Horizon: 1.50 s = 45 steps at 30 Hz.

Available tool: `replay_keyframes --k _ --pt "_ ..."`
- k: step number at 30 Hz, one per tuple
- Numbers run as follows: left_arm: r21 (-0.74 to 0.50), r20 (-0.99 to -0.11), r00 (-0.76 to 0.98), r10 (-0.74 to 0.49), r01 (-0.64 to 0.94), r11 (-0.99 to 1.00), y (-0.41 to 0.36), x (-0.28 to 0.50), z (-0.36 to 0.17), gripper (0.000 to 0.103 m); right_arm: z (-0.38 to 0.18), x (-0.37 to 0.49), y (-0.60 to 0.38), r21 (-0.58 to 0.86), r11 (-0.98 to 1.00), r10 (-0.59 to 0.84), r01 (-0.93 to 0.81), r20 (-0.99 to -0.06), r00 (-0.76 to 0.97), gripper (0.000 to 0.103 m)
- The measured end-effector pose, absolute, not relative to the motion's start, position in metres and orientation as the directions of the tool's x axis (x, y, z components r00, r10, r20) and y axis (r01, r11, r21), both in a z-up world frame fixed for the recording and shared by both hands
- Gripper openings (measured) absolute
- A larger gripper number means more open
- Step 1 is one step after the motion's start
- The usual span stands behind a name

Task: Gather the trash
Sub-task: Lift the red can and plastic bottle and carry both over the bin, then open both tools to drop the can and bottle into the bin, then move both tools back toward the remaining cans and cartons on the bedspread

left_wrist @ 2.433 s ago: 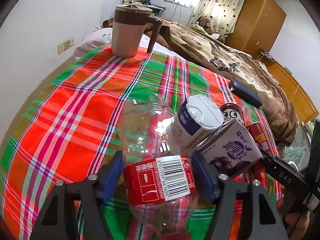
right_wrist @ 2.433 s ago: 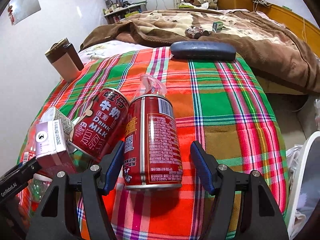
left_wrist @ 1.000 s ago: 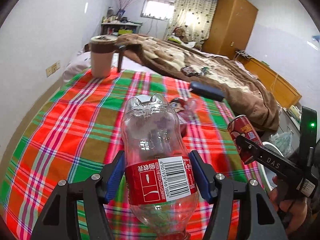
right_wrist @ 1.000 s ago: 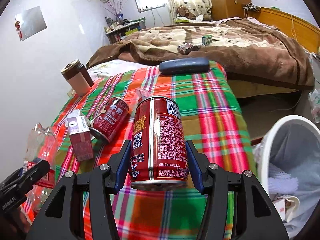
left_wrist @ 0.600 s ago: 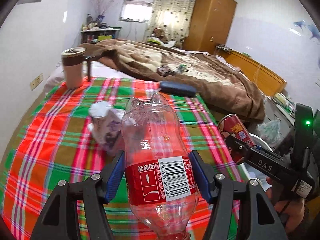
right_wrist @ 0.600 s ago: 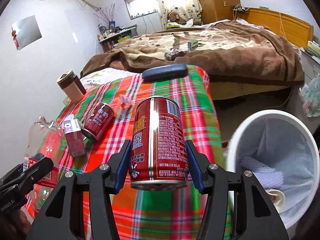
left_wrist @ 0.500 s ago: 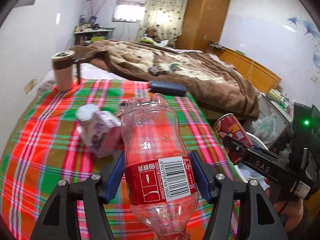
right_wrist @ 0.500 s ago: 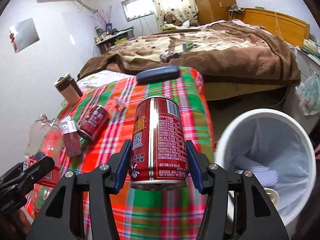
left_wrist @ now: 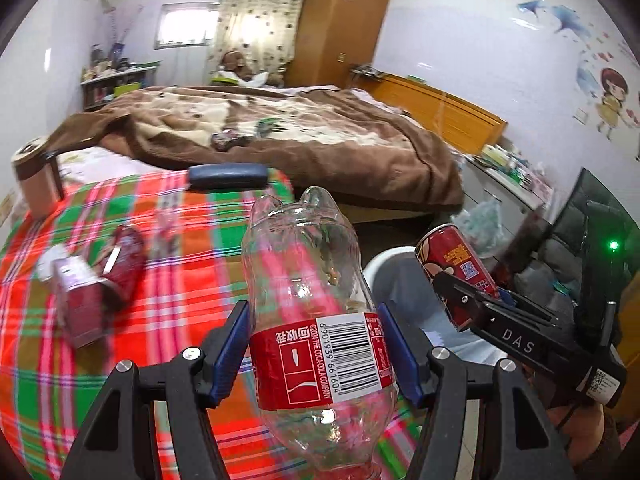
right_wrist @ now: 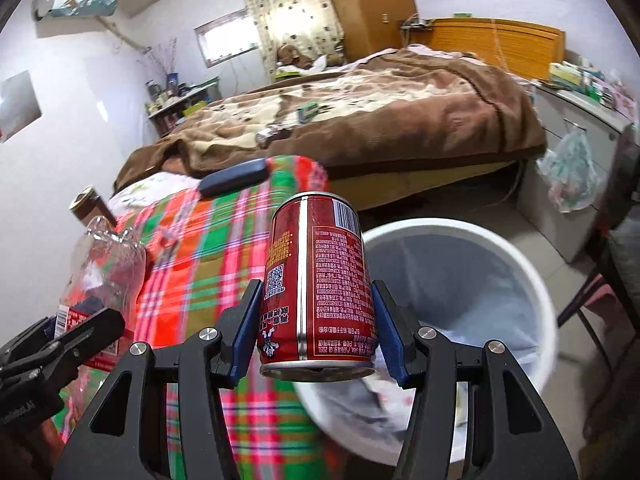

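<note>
My left gripper (left_wrist: pixel 314 354) is shut on a clear plastic cola bottle (left_wrist: pixel 308 280) with a red label, held over the right edge of the plaid table (left_wrist: pixel 192 296). My right gripper (right_wrist: pixel 318 334) is shut on a red drink can (right_wrist: pixel 318 284), held in the air at the near rim of the white trash bin (right_wrist: pixel 516 256). That can (left_wrist: pixel 454 258) and the bin rim (left_wrist: pixel 384 258) also show in the left wrist view. A second red can (left_wrist: pixel 124 260) and a purple carton (left_wrist: pixel 74 300) lie on the table at the left.
A dark blue case (left_wrist: pixel 228 176) lies at the table's far edge. A brown lidded mug (left_wrist: pixel 34 180) stands at the far left. A bed with a brown blanket (right_wrist: pixel 360 120) lies beyond. A chair (right_wrist: pixel 616 248) stands right of the bin, which holds some rubbish.
Both grippers have swung right, away from the table, each with its object. The bin has come closer and now lies under and beyond the red can.
</note>
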<state>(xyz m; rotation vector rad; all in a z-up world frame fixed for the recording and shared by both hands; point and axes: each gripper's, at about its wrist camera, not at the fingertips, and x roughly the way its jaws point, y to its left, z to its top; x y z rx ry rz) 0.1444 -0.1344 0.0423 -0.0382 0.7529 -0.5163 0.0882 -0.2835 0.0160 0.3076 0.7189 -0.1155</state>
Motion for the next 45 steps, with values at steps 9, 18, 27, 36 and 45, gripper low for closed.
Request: replay_keyframes --k 9,18,27,36,45 --pt "-0.234 -0.667 0.529 -0.524 0.519 0.822 -0.195 0.15 0.03 0.064 0.005 0.075 -0.323 0.215 0.933 -0.065 0.29 -0.69 0.72 0.055" --pt "-0.246 -0.697 0.461 -0.55 0.566 0.787 -0.245 0.16 0.014 0.064 -0.008 0.067 -0.351 0.209 0.917 -0.089 0.341 -0.725 0.683 0.055" --pt "-0.239 -0.745 0.401 -0.533 0.586 0.774 -0.281 0.172 -0.008 0.062 -0.02 0.068 -0.362 0.185 0.913 -0.104 0.364 -0.756 0.646 0.055" --pt "-0.239 -0.732 0.419 -0.537 0.58 0.778 -0.276 0.172 -0.005 0.063 -0.019 0.065 -0.362 0.15 0.923 -0.125 0.354 -0.755 0.644 0.057" --pt "-0.239 -0.719 0.444 -0.534 0.564 0.791 -0.258 0.166 0.004 0.063 -0.013 0.066 -0.358 0.154 0.924 -0.127 0.351 -0.741 0.659 0.058"
